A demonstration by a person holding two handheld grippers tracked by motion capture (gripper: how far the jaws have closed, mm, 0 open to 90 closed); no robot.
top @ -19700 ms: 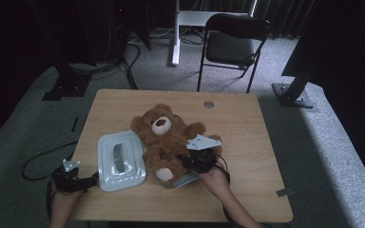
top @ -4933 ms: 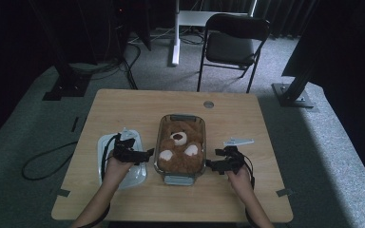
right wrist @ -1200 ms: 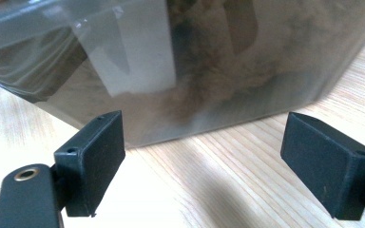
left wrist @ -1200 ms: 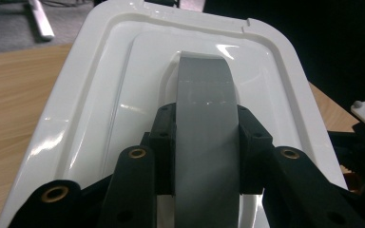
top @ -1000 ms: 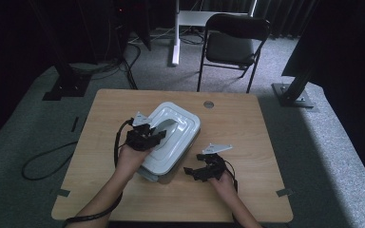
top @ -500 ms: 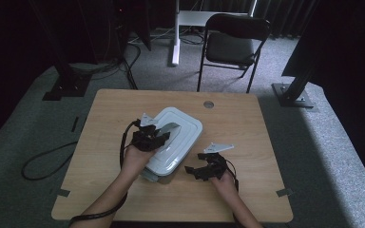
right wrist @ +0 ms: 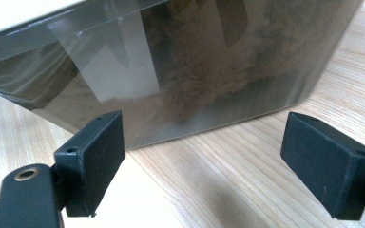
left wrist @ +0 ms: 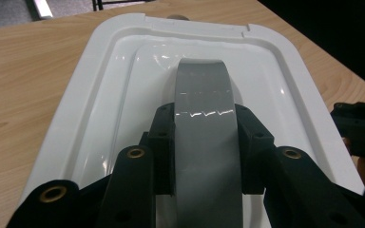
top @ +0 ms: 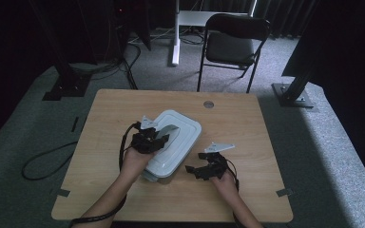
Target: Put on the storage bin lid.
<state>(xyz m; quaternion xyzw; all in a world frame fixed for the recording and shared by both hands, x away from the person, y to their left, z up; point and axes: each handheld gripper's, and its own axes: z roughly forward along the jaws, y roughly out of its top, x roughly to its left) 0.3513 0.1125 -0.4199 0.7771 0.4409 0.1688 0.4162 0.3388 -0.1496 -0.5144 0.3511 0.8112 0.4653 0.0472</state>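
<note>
Lid (top: pixel 176 142) now lower on container (right wrist: pixel 180 71).

A white lid (top: pixel 178 137) with a grey strap handle (left wrist: pixel 203 137) sits on the clear box (right wrist: pixel 180 71) holding a brown teddy (right wrist: pixel 204 66), mid-table.

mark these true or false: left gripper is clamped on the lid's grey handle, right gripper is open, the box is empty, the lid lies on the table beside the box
1. The left gripper is shut on the grey handle of the white lid. True.
2. The right gripper is open. True, nothing between its jaws.
3. The clear box is empty. False: brown plush fur shows through its wall.
4. The lid lies on the table beside the box. False: it sits on top of the box.
</note>
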